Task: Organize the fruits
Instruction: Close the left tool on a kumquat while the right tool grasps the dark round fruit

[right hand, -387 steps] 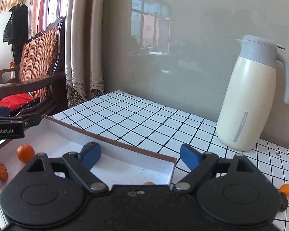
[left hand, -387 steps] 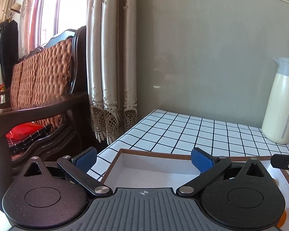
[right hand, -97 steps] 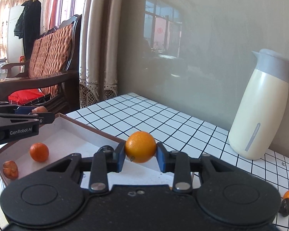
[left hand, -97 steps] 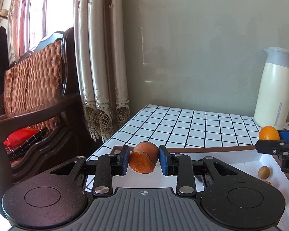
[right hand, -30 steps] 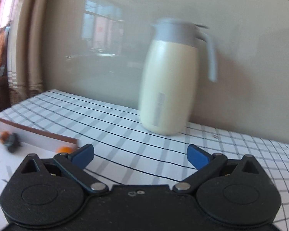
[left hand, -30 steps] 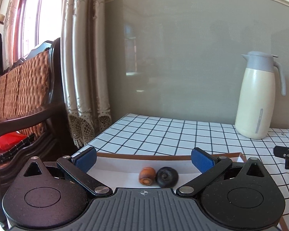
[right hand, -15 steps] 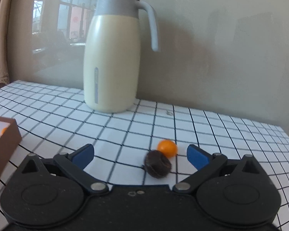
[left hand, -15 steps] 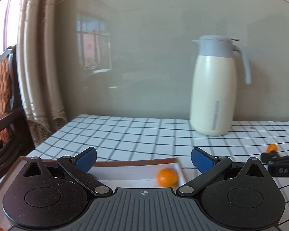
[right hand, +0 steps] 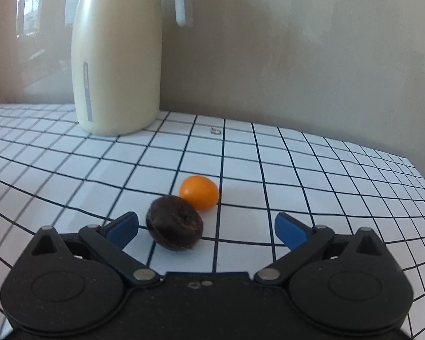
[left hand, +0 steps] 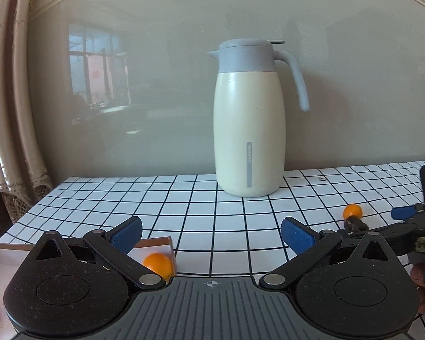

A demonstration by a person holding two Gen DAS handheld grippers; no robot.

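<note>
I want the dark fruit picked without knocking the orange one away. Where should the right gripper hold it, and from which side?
Grip the dark fruit across its rounded sides, coming from the near side. It lies like a flattened disc between the open right gripper fingers, and the small orange fruit touches its far edge, so closing sideways probably avoids it.

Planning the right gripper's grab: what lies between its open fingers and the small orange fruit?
In the right wrist view, a dark brown round fruit sits between the right gripper and the orange fruit, touching it.

Left gripper jaws spread wide above the tray corner holding an orange.
</note>
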